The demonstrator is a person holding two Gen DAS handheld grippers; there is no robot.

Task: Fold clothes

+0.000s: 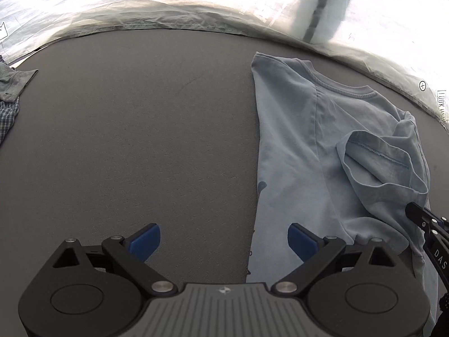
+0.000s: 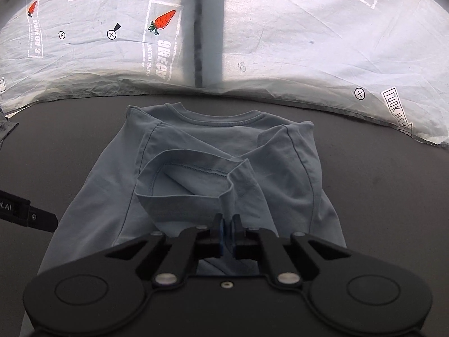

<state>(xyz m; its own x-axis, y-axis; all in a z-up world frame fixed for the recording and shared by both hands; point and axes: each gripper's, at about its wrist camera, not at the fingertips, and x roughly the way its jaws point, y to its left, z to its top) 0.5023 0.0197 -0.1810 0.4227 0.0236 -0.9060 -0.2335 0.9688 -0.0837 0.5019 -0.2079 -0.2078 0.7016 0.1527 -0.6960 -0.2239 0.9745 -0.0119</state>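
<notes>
Two grippers: I have the right gripper [image 2: 228,224] pinched on a sleeve [image 2: 193,185] of the T-shirt [image 2: 112,168]; the left gripper [image 1: 224,238] hangs spread and empty over the shirt's left edge.
T-shirt: pale blue, lying on the grey counter [image 1: 140,140], collar toward the backdrop [image 2: 280,42].
Risk: my pinch looks thin, so the sleeve could slip; one-sided pulling may drag or bunch the body.
Writing: "LOOK HERE" reads on the backdrop; other print is mirrored.

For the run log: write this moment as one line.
task: fold clothes | right gripper: shut on sleeve | left gripper: open, empty, beside T-shirt | other clothes: table edge
</notes>
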